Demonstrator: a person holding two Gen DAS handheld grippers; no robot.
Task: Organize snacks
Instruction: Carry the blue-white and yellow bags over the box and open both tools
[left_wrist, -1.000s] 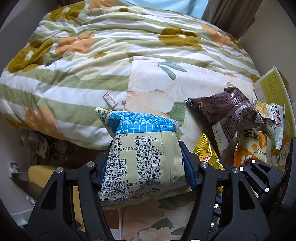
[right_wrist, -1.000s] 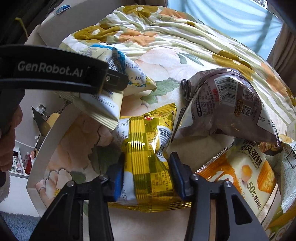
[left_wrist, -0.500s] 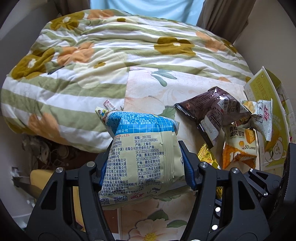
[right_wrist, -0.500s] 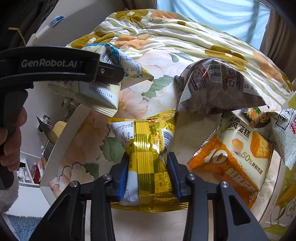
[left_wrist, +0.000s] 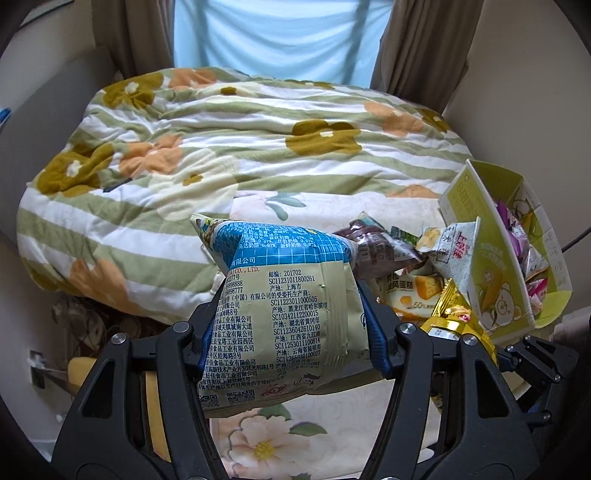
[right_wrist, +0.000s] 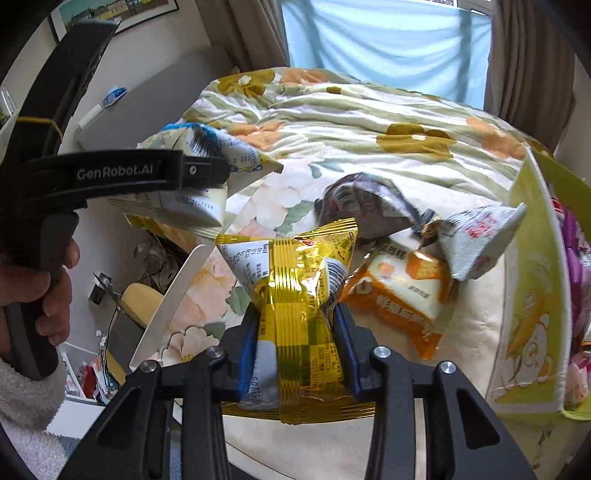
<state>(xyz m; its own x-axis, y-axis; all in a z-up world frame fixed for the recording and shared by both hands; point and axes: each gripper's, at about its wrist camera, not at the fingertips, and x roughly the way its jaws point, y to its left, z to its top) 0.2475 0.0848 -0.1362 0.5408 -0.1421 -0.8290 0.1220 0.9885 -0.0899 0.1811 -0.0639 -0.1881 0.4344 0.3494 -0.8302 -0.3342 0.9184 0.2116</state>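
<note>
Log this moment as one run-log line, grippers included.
left gripper: shut on blue-and-cream snack bag | right gripper: shut on gold foil snack packet | both lifted | yellow-green box: open, right

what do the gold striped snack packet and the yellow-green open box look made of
Gold striped snack packet: probably metallised plastic film, glossy; it mirrors light and crinkles where pinched. Yellow-green open box: likely printed cardboard, smooth; its walls are thin, flat and stiff.

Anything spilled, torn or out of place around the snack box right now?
Nothing looks torn or spilled. Three packets lie loose in a heap beside the box: brown, orange, grey. Each gripper grips one packet.
</note>
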